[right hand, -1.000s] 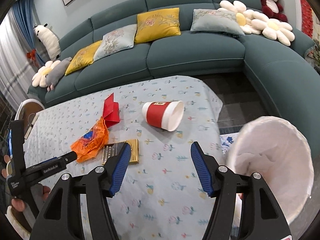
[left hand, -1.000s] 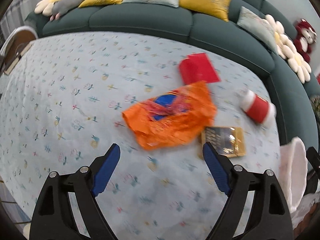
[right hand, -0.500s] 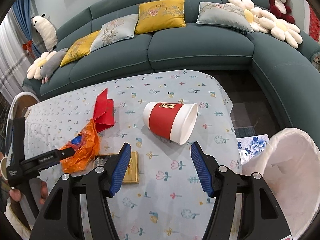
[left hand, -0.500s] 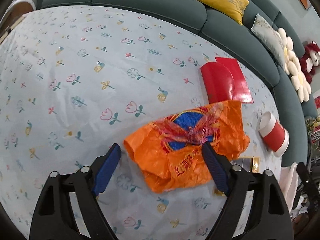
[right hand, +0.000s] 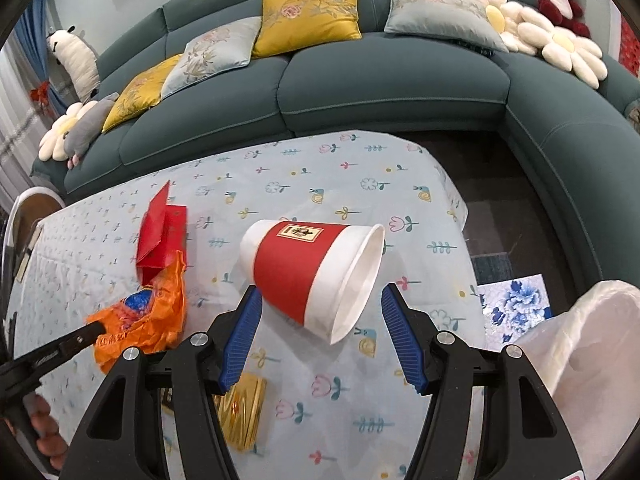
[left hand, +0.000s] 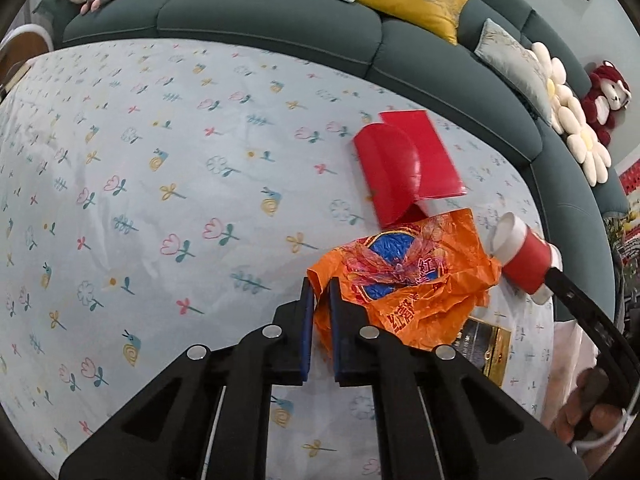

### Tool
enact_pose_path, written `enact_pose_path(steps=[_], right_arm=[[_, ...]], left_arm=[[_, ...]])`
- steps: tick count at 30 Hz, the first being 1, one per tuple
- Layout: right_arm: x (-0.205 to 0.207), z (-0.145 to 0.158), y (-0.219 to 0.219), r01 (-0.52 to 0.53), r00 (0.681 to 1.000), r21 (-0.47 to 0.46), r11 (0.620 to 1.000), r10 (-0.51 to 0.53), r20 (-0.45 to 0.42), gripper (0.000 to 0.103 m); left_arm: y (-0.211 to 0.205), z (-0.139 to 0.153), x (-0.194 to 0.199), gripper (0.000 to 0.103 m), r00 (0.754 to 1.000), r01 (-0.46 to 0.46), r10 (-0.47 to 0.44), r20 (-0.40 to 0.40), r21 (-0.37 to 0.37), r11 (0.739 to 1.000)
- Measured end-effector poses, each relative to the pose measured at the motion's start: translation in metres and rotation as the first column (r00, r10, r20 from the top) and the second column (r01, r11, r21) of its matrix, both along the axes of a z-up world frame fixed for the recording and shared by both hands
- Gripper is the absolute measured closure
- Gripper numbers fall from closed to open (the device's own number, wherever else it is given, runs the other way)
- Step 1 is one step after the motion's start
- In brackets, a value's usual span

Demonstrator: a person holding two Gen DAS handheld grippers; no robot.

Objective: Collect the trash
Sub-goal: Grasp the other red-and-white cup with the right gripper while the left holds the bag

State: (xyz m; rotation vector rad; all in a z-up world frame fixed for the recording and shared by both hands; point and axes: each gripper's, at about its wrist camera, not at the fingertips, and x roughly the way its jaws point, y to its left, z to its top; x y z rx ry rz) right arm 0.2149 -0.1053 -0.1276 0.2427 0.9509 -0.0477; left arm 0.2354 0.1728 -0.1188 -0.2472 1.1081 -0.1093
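Off the table's right end, a bin (right hand: 592,364) lined with thin white plastic; contents hidden from here. On its side on the cloth, a paper cup (right hand: 316,272), red band round a white cone, mouth turned toward the bin, nothing seen inside.

Pinched at its near edge by the left gripper (left hand: 320,300), pads drawn in tight on the film: an orange bag (left hand: 408,280), crinkled plastic with a blue and red print. Just behind it, touching, a red envelope (left hand: 404,168), glossy card, flap curled up. Partly under the bag's right side, a flat gold packet (left hand: 488,346).

Spread wide, the right gripper (right hand: 320,316), blue ribbed pads either side of the cup and clear of it, gripping nothing.

Underneath, a pale blue tablecloth (left hand: 160,160) printed with small flowers and snails, lightly creased. Beyond, a curved teal sofa (right hand: 380,80) with yellow and grey cushions, flower-shaped pillows and a red plush bear. Dark floor between table and sofa, with a blue floral mat beside the bin.
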Motion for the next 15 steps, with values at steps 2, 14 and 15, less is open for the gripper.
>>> enact_pose_path(steps=[2,14,15], right_arm=[[0.004,-0.004,-0.003,0.001,1.000,0.020,1.000,-0.001,-0.008,0.050],[-0.003,0.001,0.006,-0.061,0.998,0.074,0.995,0.061,0.003,0.100],[-0.006,0.005,0.005,-0.063,0.998,0.076,0.995,0.062,0.012,0.100]], left_arm=[[-0.004,0.002,0.000,0.096,1.000,0.006,-0.006,0.006,0.000,1.000],[-0.027,0.032,-0.012,0.097,0.997,0.049,-0.048,0.069,-0.019,0.999],[-0.030,0.036,-0.014,0.097,0.996,0.055,-0.053,0.076,-0.023,0.998]])
